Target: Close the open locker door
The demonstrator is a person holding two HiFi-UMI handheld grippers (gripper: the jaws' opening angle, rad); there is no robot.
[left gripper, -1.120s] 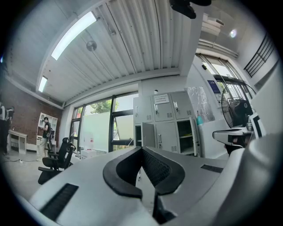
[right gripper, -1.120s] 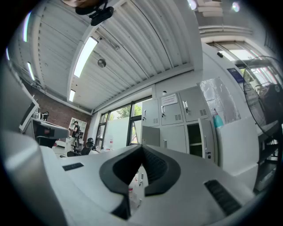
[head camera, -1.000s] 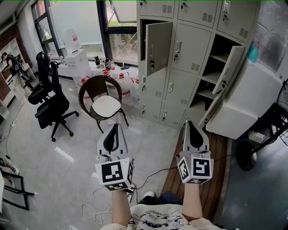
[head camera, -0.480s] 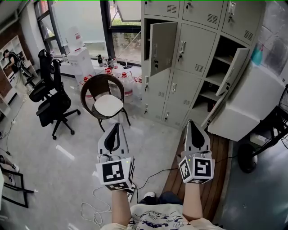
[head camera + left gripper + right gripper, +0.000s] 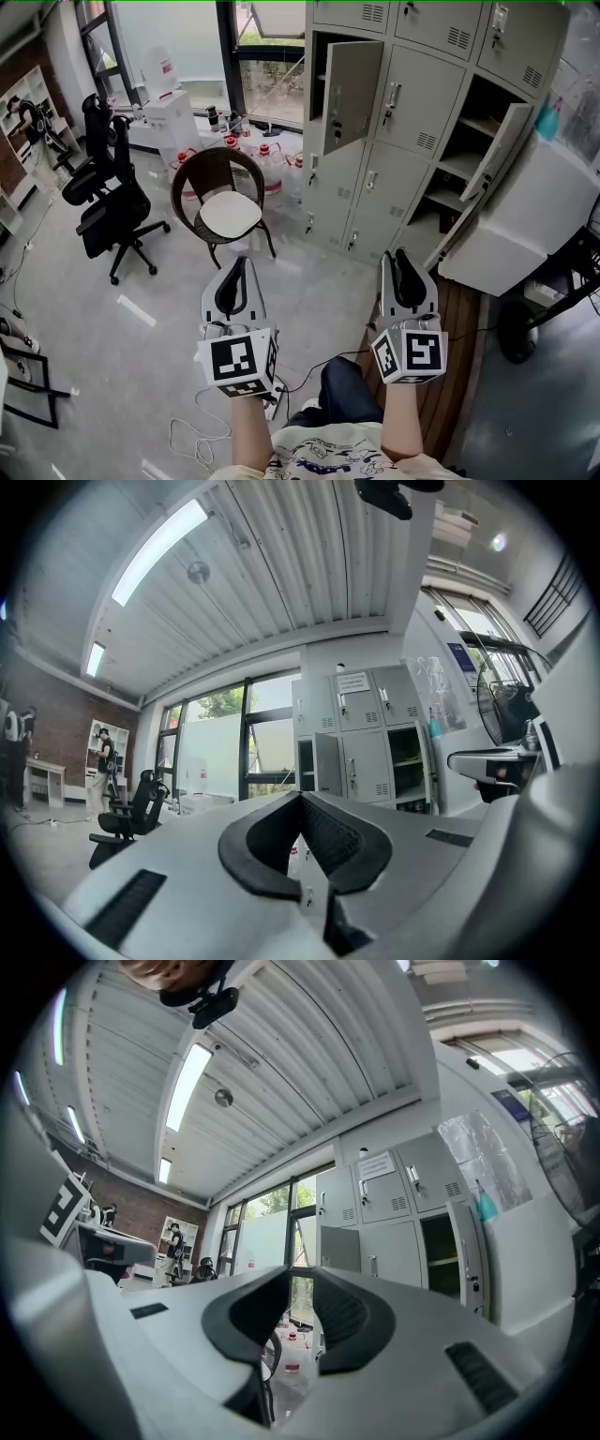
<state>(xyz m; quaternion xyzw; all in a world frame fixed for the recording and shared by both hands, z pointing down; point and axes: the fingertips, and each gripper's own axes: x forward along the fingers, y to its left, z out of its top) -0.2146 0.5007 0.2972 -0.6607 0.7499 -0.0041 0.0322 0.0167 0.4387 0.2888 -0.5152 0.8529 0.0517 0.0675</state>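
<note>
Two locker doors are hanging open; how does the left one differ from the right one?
The left door sits in the leftmost column, the right door in the rightmost, beside a white cabinet. Behind the left door the compartment looks dark; behind the right door, shelves show. Both are grey, swung outward.

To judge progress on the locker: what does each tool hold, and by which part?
Nothing. Left tool: shut, empty. Right tool: jaws have just been opening, nothing between them.

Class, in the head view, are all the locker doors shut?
No, an upper locker door and a tall door at the right stand open.
</note>
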